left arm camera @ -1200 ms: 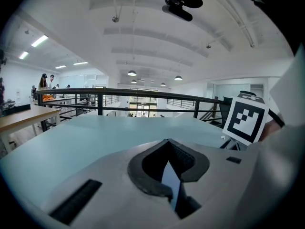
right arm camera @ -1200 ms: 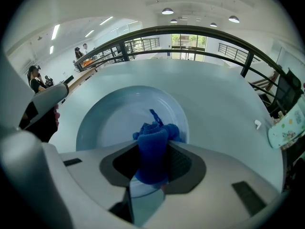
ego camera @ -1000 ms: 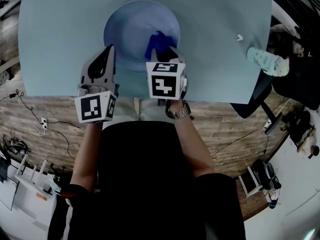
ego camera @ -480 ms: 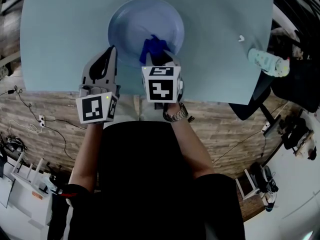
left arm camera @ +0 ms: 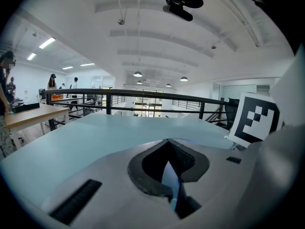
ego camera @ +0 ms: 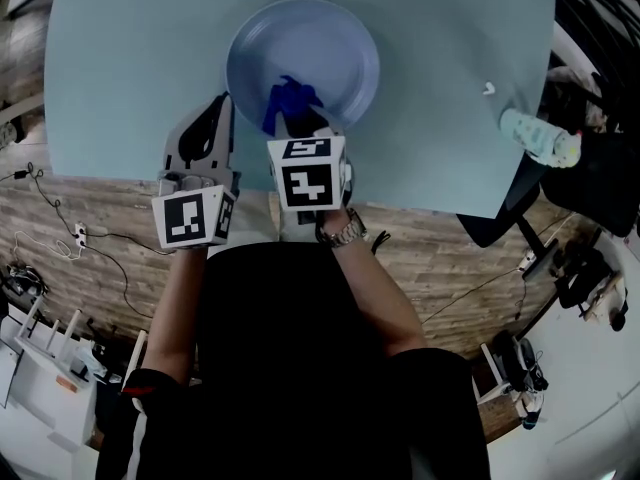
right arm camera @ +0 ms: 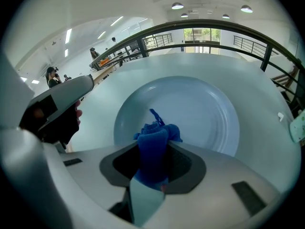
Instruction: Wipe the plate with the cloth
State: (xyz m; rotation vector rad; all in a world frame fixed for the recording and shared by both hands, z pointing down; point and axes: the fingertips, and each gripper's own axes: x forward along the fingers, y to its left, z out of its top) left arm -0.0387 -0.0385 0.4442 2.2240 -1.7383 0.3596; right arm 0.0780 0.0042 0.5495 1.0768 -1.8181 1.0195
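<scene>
The cloth (ego camera: 285,101) has apparently slid leftward across the plate (ego camera: 335,33).

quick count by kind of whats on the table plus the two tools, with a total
plate: 1
blue cloth: 1
small white scrap: 1
pale patterned object at the right edge: 1
tools: 2, the left tool and the right tool
total: 6

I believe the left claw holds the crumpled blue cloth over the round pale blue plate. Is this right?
Not quite: it is the right claw that holds the crumpled blue cloth over the round pale blue plate; the right gripper view shows this. The left claw is shut on nothing.
</scene>
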